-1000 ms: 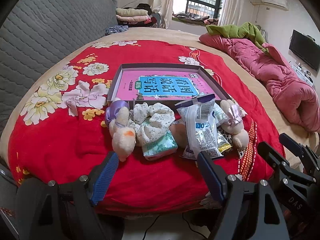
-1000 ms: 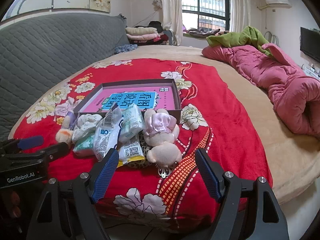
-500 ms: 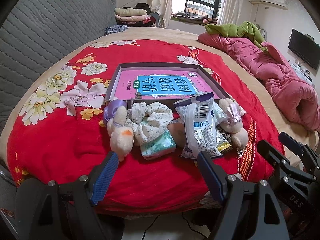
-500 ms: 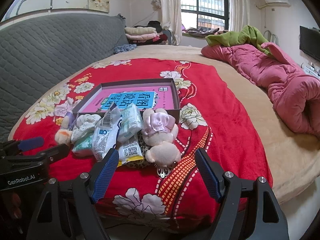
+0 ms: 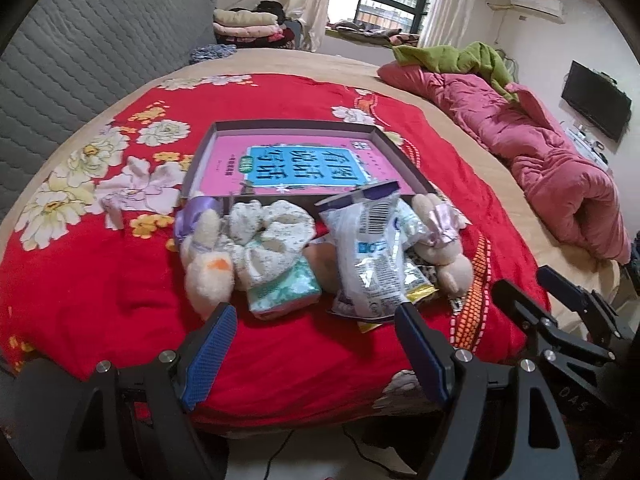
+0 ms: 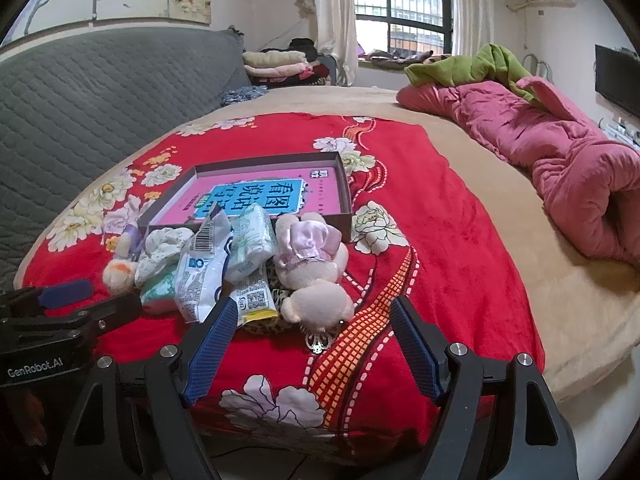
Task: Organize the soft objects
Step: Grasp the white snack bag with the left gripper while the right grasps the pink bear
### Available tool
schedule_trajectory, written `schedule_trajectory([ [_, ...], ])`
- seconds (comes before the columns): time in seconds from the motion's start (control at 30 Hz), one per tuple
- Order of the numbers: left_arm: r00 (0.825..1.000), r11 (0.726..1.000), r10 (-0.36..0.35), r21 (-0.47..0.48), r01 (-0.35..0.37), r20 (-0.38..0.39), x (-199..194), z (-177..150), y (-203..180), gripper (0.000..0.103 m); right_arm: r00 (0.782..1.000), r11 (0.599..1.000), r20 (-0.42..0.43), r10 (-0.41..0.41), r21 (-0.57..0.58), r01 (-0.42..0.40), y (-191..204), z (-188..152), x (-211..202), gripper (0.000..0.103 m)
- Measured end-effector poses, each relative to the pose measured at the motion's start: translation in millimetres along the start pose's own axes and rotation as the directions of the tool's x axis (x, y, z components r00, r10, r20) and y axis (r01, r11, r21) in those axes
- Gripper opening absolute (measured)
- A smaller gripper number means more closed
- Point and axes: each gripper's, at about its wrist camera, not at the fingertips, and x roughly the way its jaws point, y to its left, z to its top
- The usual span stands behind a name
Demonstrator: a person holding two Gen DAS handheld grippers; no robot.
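Observation:
A heap of soft things lies on the red floral blanket (image 5: 100,280) in front of a shallow box (image 5: 304,126) with a pink book inside. In it are a cream plush with a purple bow (image 5: 206,258), white floral cloth (image 5: 272,232), a green tissue pack (image 5: 282,292), a white plastic packet (image 5: 368,252) and a plush with a pink bow (image 6: 314,264). My left gripper (image 5: 316,340) hangs open just short of the heap. My right gripper (image 6: 310,332) is open too, close to the pink-bow plush. Neither holds anything.
A grey quilted headboard (image 6: 80,100) runs along the left. A rolled pink quilt (image 6: 568,152) with a green cloth on it lies at the right of the bed. Folded clothes (image 6: 276,64) are stacked by the window. The bed's near edge is right under both grippers.
Both grippers have crept slightly closer to the heap. Nothing in the heap has moved, and both stay open.

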Motion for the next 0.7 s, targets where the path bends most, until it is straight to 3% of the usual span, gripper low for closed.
schedule_trajectory([
  [0.27,0.993,0.995,-0.097,-0.01,0.096,-0.063,30,13,-11,0.08,0.999,1.0,-0.039,0.004,0.03,-0.003,-12,-1,16,0.079],
  [0.7,0.985,0.992,-0.126,-0.023,0.124,-0.12,59,28,-10,0.08,0.99,0.996,-0.123,0.066,0.061,-0.059,-27,-1,57,0.079],
])
